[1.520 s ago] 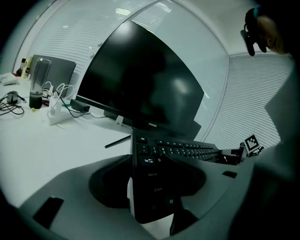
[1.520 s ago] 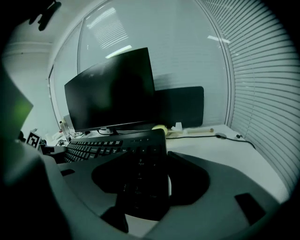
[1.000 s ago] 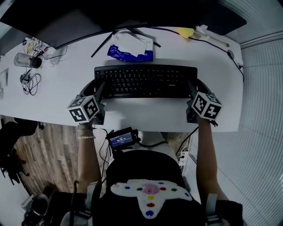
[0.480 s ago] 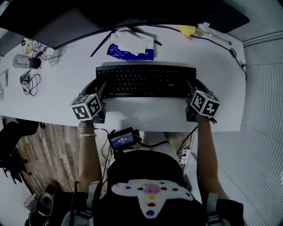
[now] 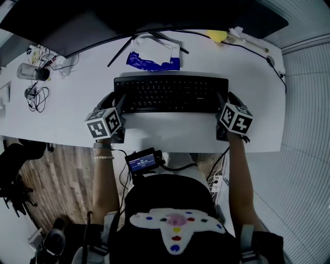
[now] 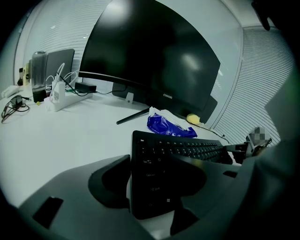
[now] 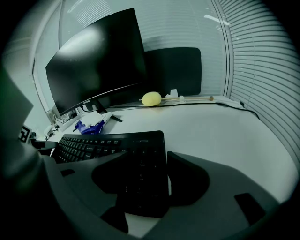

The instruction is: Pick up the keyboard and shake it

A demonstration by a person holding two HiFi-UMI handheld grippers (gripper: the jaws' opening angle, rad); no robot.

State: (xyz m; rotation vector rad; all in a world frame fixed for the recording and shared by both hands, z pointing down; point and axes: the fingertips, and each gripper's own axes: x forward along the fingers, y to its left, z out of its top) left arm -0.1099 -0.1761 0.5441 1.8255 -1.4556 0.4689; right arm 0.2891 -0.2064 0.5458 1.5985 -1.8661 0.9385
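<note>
A black keyboard (image 5: 170, 94) lies flat on the white desk (image 5: 170, 131), in front of the monitor. My left gripper (image 5: 116, 100) is at its left end, and that end sits between the jaws in the left gripper view (image 6: 152, 164). My right gripper (image 5: 227, 100) straddles the right end the same way (image 7: 146, 161). On each side one jaw is over the keys and the other is beside the short edge. A thin strip of desk shows between the keyboard (image 7: 117, 145) and the outer right jaw. Both grippers look open around the keyboard (image 6: 173, 154).
A large dark monitor (image 5: 129, 15) stands behind the keyboard, with a blue and white packet (image 5: 153, 59) at its foot. A yellow object (image 5: 216, 36) and a cable lie at the back right. Cables (image 5: 33, 95) and a cylinder (image 5: 28, 71) lie far left. The desk's front edge is just behind the grippers.
Both grippers have edged a little forward and inward along the keyboard's ends. The keyboard still lies on the desk.
</note>
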